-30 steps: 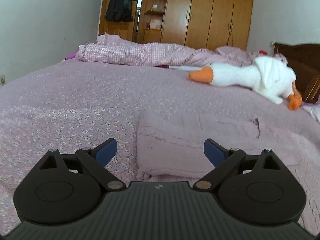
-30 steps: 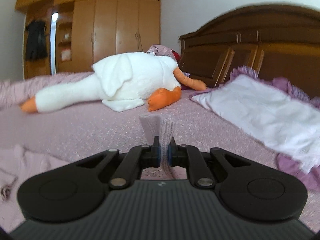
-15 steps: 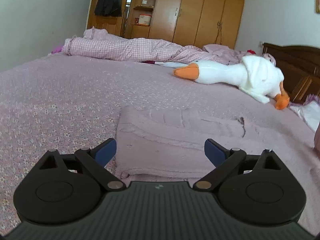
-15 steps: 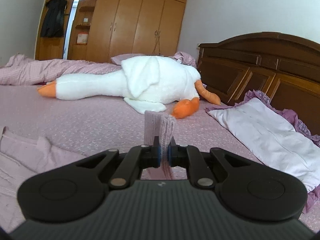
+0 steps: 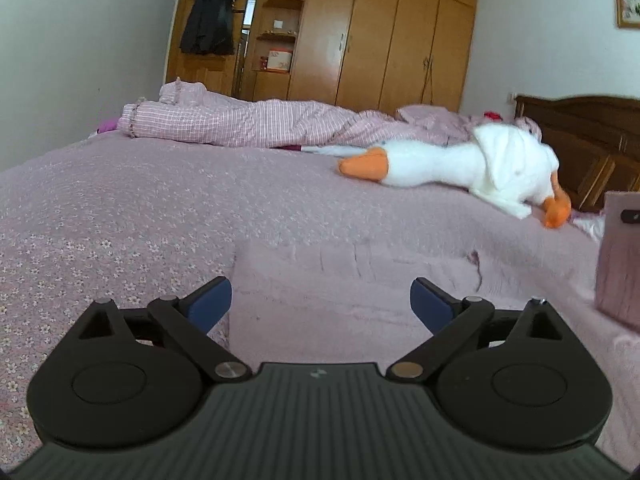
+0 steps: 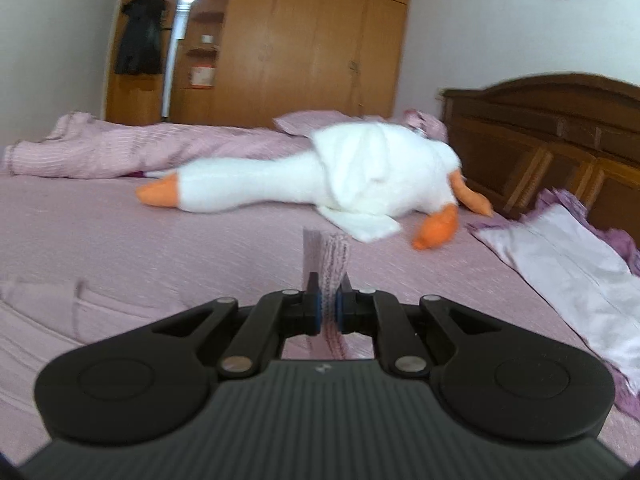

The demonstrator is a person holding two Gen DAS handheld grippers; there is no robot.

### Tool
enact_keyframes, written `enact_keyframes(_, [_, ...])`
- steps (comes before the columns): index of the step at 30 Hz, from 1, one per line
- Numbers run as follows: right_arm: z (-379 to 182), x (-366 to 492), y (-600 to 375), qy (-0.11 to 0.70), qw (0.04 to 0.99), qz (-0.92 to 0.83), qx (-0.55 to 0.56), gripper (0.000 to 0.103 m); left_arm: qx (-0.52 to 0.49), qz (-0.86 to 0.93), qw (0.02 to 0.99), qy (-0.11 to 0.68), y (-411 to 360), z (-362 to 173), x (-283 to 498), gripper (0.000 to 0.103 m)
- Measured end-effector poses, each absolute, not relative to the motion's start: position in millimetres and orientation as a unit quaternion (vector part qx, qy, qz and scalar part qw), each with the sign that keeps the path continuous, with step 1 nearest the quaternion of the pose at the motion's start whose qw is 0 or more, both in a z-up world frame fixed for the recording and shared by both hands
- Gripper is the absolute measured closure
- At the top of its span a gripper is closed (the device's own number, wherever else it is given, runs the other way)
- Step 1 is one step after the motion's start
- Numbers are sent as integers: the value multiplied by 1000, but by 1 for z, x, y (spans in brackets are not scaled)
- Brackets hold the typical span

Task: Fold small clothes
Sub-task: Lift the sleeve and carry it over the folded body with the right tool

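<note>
On the bed (image 5: 120, 208) near us the pink garment (image 5: 340, 280) is lying flat | our right gripper (image 6: 328, 307) is pinching its lifted edge | our left gripper (image 5: 321, 298) is hovering spread wide, grasping nothing | far right a plush goose (image 5: 472, 164) is lying

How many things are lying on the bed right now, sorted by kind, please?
Knitted pink garment, one edge pinched in the right gripper: 1
White plush goose: 1
Pink checked quilt, bunched at the far side: 1
Pale pillow by the headboard: 1
Total: 4
The left gripper hangs open over the garment.
</note>
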State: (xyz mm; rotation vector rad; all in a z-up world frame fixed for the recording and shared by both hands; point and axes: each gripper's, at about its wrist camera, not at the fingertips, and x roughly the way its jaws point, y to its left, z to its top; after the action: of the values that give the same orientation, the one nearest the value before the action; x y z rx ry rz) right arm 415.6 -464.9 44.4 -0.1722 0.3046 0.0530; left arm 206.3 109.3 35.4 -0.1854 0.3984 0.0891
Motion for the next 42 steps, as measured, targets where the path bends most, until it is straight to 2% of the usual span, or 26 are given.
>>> enact_keyframes(18, [120,400,-368,79,989,61,-105,93,-90,56,974,200,123,34,210,2])
enact_keyframes(42, [113,398,-288,91,988,81,-93,92,-109,63,970,206,131,35,211,2])
